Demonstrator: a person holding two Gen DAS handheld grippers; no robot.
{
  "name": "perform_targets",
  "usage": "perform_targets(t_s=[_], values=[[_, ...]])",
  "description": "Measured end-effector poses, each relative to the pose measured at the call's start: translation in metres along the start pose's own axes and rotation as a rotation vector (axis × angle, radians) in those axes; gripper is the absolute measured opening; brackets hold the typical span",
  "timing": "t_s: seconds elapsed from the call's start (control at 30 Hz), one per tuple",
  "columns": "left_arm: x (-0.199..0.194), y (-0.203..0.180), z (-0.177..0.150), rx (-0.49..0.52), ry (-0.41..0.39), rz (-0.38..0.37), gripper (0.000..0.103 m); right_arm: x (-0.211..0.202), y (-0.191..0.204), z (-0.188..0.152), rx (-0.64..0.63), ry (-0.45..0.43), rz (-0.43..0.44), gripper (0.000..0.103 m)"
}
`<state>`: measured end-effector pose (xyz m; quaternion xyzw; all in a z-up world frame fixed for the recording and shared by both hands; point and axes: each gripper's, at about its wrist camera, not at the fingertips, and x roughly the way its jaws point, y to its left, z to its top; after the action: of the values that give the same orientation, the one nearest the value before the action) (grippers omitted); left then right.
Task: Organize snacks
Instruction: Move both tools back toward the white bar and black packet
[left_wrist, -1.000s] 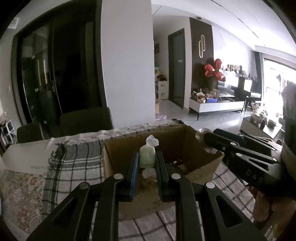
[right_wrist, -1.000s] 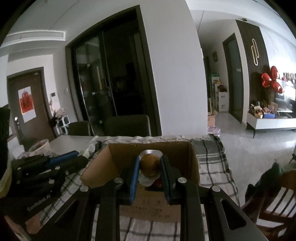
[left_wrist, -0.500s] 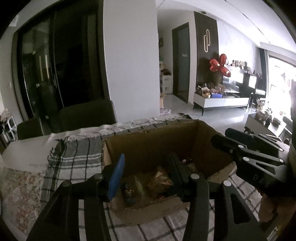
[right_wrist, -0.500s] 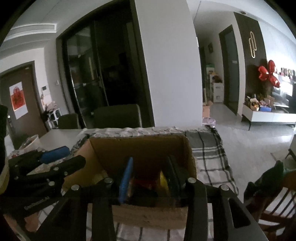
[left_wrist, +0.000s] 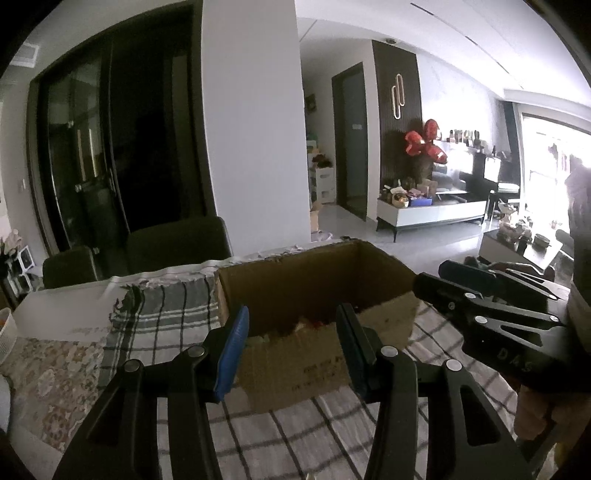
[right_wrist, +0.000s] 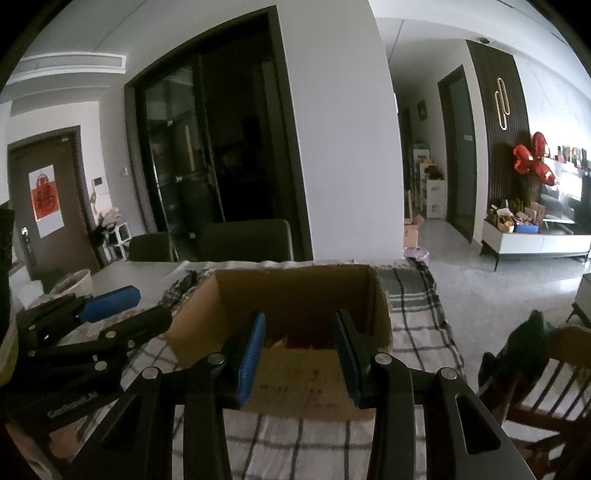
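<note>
On the checked cloth (left_wrist: 173, 321) that covers the table stands an open cardboard box (left_wrist: 295, 365), its near wall facing both cameras and printed with small dark lettering. Both grippers hover just short of that wall, side by side, each pointing slightly down toward the box.

The left gripper (left_wrist: 291, 350) has its jaws parted, having just been opening, and nothing lies between the blue pads (left_wrist: 231, 354); only the box front and rim show through the gap. The right gripper (right_wrist: 299, 354) is likewise released, its jaws having just opened too, with an empty gap framing the box wall. In the left wrist view the right gripper appears at the right edge, beside the box's right corner; in the right wrist view the left gripper sits at the left, just beside the box's left corner.

The snacks (left_wrist: 308, 325) lie inside the box, low against the near wall. Only a sliver of reddish and yellowish wrapping shows over the rim, and the interior is dim, so they may be several packets, though I cannot tell them apart.

Behind the table stand two dark chairs (left_wrist: 177, 240), a white pillar and dark glass doors.
</note>
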<state>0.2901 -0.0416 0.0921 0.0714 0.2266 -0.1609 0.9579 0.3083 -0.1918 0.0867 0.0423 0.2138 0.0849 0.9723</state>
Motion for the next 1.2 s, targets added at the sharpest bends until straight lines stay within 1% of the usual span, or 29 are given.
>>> perform_targets(t_s=[0.27,0.47,0.5,0.53,0.57,0.73,0.8,0.93,1.03,1.1,1.2], values=[[-0.037,0.001,-0.024,0.008,-0.003,-0.007,0.048,-0.030,0.019,-0.016,-0.010,0.015,-0.001,0.040],[-0.054,0.005,-0.046,0.023,0.008,-0.013,0.048,-0.044,0.032,-0.035,0.000,0.054,-0.002,0.041],[-0.058,0.005,-0.050,0.031,0.010,-0.014,0.048,-0.046,0.035,-0.041,0.007,0.068,-0.005,0.043],[-0.061,0.004,-0.054,0.038,0.010,-0.021,0.049,-0.048,0.037,-0.045,0.014,0.075,-0.007,0.047],[-0.062,0.004,-0.058,0.042,0.010,-0.027,0.049,-0.050,0.037,-0.049,0.024,0.081,-0.009,0.048],[-0.063,0.007,-0.078,0.070,0.030,-0.058,0.049,-0.056,0.042,-0.075,0.090,0.133,-0.018,0.048],[-0.062,0.010,-0.086,0.080,0.039,-0.069,0.049,-0.056,0.045,-0.087,0.117,0.157,-0.049,0.048],[-0.051,0.012,-0.104,0.141,0.068,-0.117,0.049,-0.058,0.053,-0.105,0.141,0.174,-0.106,0.048],[-0.043,0.008,-0.119,0.229,0.087,-0.153,0.049,-0.057,0.055,-0.123,0.206,0.215,-0.147,0.048],[-0.038,0.005,-0.127,0.292,0.095,-0.170,0.049,-0.055,0.055,-0.132,0.243,0.226,-0.170,0.048],[-0.034,0.002,-0.136,0.353,0.104,-0.212,0.049,-0.053,0.061,-0.145,0.279,0.241,-0.192,0.048]])
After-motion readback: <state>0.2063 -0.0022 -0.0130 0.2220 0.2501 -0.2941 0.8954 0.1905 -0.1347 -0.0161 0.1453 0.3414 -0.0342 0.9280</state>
